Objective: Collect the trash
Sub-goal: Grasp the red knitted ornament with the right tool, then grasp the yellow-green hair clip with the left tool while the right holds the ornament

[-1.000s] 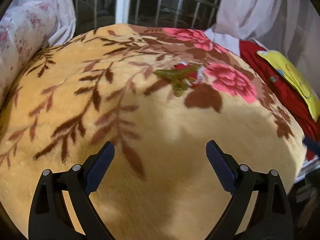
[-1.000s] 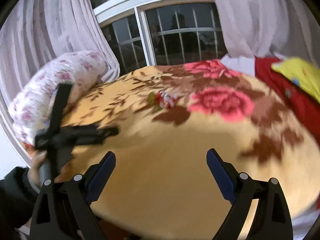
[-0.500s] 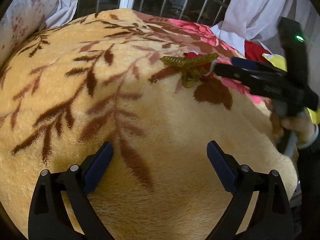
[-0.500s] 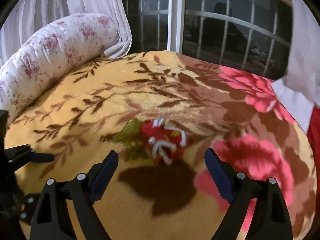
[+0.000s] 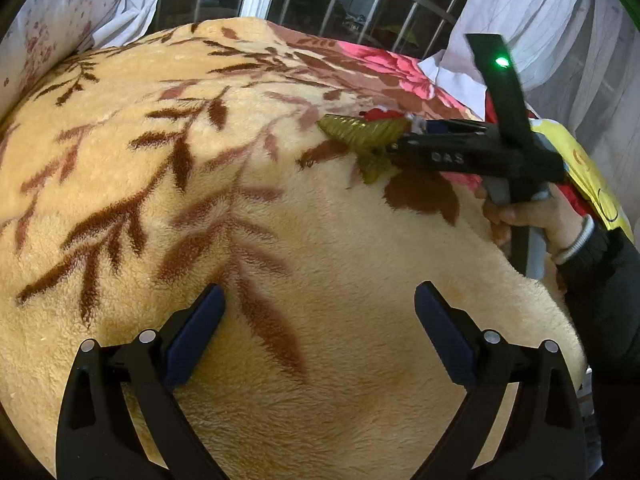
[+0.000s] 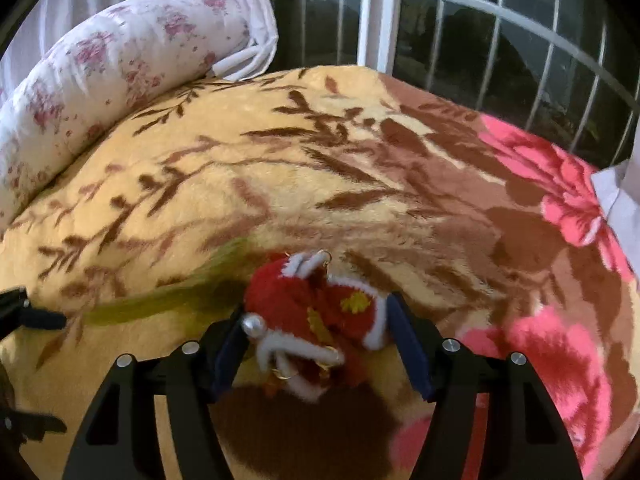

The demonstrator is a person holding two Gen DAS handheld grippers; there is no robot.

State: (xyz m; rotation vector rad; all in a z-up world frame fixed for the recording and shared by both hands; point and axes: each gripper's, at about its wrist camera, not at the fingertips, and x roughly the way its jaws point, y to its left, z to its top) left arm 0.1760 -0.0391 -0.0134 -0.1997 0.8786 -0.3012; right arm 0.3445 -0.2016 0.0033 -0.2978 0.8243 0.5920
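Note:
A red and white fuzzy ornament (image 6: 320, 320) with small gold rings and a pearl bead lies on the floral blanket (image 6: 280, 184), with a green leafy piece (image 6: 160, 304) trailing to its left. My right gripper (image 6: 320, 344) has its fingers on either side of the ornament, pads touching or nearly touching it. In the left wrist view the green piece (image 5: 360, 132) and a bit of the red ornament (image 5: 378, 113) show at the tips of my right gripper (image 5: 404, 138). My left gripper (image 5: 320, 332) is open and empty, low over the blanket (image 5: 200, 200).
A floral white pillow (image 6: 100, 64) lies along the blanket's left side. A barred window (image 6: 480, 40) and white curtains stand behind the bed. A yellow and red cloth (image 5: 588, 176) lies at the right edge.
My right gripper has moved forward to the ornament and narrowed its fingers around it. The left gripper stays open and has hardly moved.

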